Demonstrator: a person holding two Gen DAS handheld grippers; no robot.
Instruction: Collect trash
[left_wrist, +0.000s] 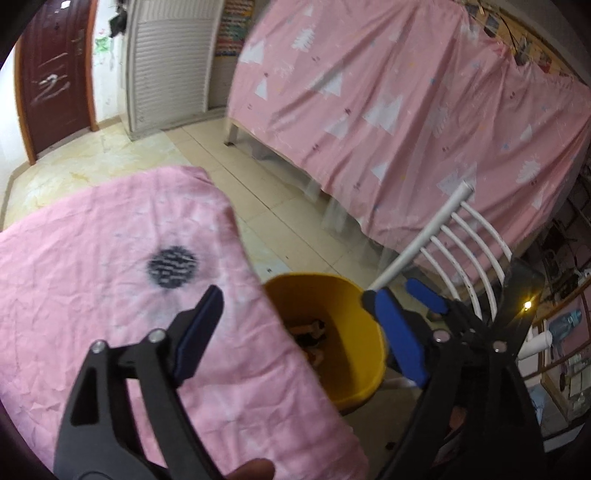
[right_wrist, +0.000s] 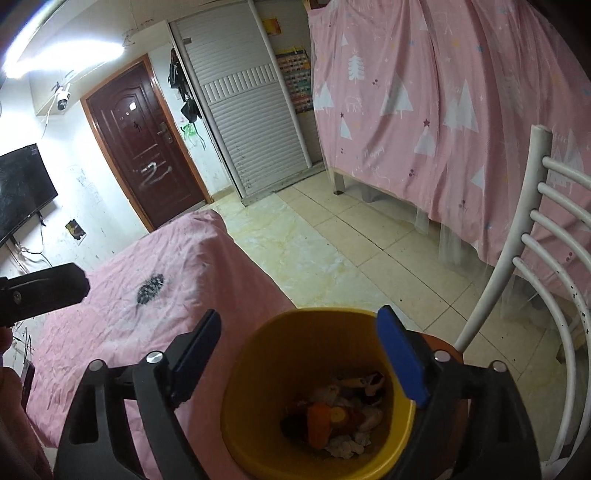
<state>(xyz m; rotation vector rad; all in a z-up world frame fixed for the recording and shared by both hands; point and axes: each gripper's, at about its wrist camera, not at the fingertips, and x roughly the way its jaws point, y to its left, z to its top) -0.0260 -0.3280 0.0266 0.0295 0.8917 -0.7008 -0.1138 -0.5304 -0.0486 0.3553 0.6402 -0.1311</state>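
Observation:
A yellow bucket stands on the floor beside the pink-covered table. Trash lies in its bottom: an orange piece, crumpled paper and dark scraps. My right gripper hangs open right over the bucket's mouth, with nothing between its fingers. In the left wrist view the bucket sits low and right of centre, with trash partly hidden by the table edge. My left gripper is open and empty above the table edge and the bucket's rim. Its black body shows at the left of the right wrist view.
A dark round patch marks the pink tablecloth. A white slatted chair stands close to the bucket's right. A pink curtain hangs along the far right. Tiled floor leads to a brown door and a grey wardrobe.

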